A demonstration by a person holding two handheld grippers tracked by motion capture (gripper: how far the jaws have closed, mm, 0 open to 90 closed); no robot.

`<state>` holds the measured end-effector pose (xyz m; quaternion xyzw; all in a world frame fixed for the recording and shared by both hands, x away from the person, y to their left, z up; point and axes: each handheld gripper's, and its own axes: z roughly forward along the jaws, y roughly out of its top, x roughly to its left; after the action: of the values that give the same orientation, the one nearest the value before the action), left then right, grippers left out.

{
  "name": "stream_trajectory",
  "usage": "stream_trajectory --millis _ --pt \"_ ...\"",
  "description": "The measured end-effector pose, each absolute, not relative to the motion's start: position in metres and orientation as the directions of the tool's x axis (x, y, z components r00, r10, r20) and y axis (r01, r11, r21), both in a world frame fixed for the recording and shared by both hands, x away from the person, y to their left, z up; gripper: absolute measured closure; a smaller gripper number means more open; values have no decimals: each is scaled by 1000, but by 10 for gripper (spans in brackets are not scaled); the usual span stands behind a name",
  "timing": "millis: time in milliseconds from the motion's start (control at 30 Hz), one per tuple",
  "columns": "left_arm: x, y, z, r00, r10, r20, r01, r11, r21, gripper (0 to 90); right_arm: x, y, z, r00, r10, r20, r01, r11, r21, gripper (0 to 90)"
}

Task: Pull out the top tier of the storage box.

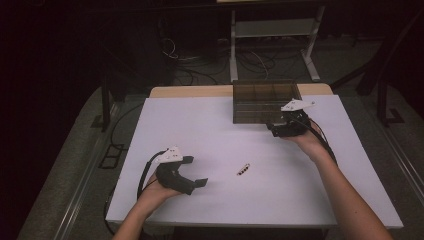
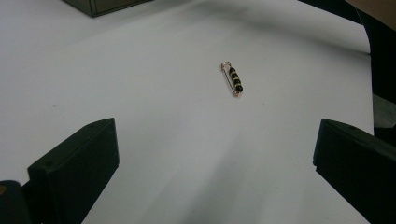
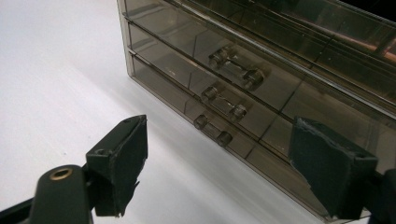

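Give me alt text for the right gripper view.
The right gripper, fingers spread open, faces a smoky clear drawer unit with three stacked drawers, nearest the bottom handle. The unit stands on a white table.

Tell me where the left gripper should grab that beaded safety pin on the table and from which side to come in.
Grip the safety pin across its narrow width at the beaded middle, coming straight down from above. It lies flat on the white table, so there is probably no room to get under it. The left gripper is open with the pin ahead of its jaws; turn it so the jaws close across the pin's long axis.
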<state>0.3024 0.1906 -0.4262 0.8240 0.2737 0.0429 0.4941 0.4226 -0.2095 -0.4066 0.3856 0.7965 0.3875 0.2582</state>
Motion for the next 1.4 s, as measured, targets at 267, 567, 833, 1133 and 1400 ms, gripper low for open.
stream_trajectory --millis 267,567,833,1133,1400 --pt "303 191 -427 846 496 -197 410 -368 835 0 421 -209 -406 -552 821 -144 383 403 831 194" --pt "302 191 -427 848 495 -189 404 -373 835 0 420 -208 -406 -552 812 -190 364 439 821 194" --pt "302 191 -427 851 491 -188 401 -376 835 0 418 -206 -406 -547 806 -228 343 464 817 194" --pt "301 191 -427 850 493 -188 403 -376 835 0 417 -205 -407 -543 801 -255 334 484 809 194" --pt "302 191 -427 850 493 -187 401 -376 835 0 415 -202 -406 -530 789 -311 304 520 799 194"
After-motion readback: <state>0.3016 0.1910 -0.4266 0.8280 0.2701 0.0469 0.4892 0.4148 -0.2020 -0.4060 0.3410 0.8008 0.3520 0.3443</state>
